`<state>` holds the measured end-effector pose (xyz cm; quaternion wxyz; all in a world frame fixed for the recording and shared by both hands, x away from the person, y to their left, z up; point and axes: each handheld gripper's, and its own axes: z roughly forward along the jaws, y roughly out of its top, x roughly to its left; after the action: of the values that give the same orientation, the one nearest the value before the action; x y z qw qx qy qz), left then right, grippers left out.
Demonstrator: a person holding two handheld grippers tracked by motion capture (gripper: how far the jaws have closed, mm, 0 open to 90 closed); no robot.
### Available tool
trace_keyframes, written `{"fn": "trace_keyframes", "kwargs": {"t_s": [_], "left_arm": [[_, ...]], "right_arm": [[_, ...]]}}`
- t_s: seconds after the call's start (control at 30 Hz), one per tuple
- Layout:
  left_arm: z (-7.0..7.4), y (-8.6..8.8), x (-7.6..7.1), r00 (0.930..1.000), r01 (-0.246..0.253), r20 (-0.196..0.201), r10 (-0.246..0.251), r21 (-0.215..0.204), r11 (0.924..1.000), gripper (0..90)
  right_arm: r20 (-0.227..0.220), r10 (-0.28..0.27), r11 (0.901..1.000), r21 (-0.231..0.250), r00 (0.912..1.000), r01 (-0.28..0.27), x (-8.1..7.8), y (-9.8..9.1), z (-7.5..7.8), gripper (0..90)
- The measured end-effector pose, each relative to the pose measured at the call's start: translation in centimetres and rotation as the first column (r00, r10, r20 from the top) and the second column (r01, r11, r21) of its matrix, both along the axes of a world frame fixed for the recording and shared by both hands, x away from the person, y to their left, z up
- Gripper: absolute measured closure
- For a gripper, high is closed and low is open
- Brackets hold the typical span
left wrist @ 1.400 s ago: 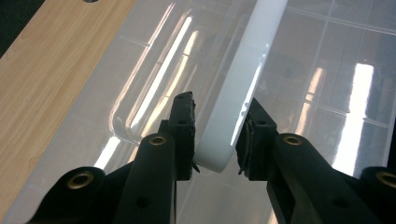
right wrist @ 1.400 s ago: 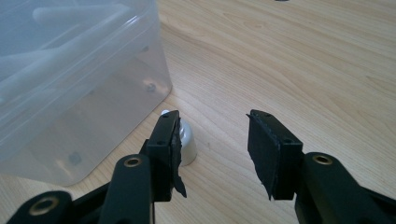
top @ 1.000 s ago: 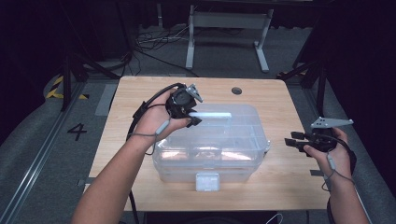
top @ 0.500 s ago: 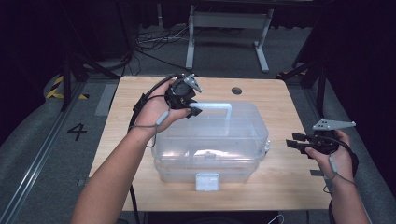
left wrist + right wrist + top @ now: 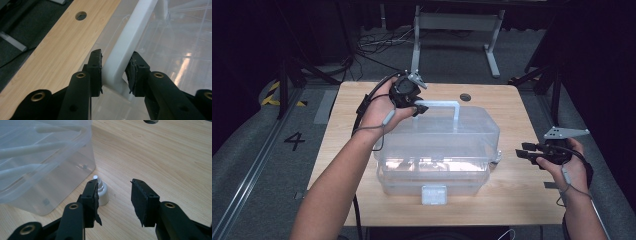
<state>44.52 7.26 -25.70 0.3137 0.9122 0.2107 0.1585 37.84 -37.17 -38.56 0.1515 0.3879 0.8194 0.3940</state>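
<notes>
A clear plastic storage box (image 5: 437, 150) sits at the middle of the wooden surface (image 5: 512, 200), lid on, its white handle (image 5: 447, 106) raised upright. The left tool (image 5: 414, 102) is closed on the left corner of this handle; in the left gripper view its pads (image 5: 96, 67) press both sides of the white bar (image 5: 125, 47). The right tool (image 5: 524, 152) hovers just right of the box, jaws apart and empty. In the right gripper view, a small white cap-like piece (image 5: 101, 192) stands on the surface beside the box wall (image 5: 50, 182).
</notes>
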Motion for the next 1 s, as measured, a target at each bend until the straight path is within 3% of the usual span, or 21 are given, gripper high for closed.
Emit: {"fn": "trace_keyframes", "kwargs": {"t_s": [0.33,0.5,0.67,0.7,0.87,1.0], "left_arm": [[0.2,0.0,0.7,0.9998,-0.006,-0.021,0.006,0.007,1.0,67.4],[0.3,0.0,1.0,0.9995,-0.006,-0.032,0.006,0.004,1.0,67.4],[0.4,0.0,1.4,0.9988,-0.003,-0.049,0.003,0.003,1.0,67.4],[0.4,0.0,1.4,0.9988,-0.003,-0.049,0.004,0.004,1.0,67.4],[0.4,0.0,1.5,0.998,-0.008,-0.063,0.007,-0.003,1.0,67.4],[0.4,0.1,1.6,0.9975,-0.006,-0.07,0.006,-0.004,1.0,67.4]], "right_arm": [[0.028,0.018,0.9998,0.004,0.9995,-0.018,-0.4,0.4,0.5,60.9],[0.067,0.062,0.9974,0.032,0.9958,-0.064,-1.4,1.3,1.2,74.7],[0.125,0.153,0.9823,0.09,0.9804,-0.164,-2.7,2.7,2.2,89.3],[0.145,0.186,0.9739,0.103,0.9716,-0.202,-3.1,3.3,2.5,90.0],[0.151,0.292,0.9434,0.116,0.9443,-0.311,-4.2,5.5,2.9,90.0],[0.16,0.322,0.9312,0.125,0.9332,-0.342,-4.3,6.8,2.7,90.0]]}}
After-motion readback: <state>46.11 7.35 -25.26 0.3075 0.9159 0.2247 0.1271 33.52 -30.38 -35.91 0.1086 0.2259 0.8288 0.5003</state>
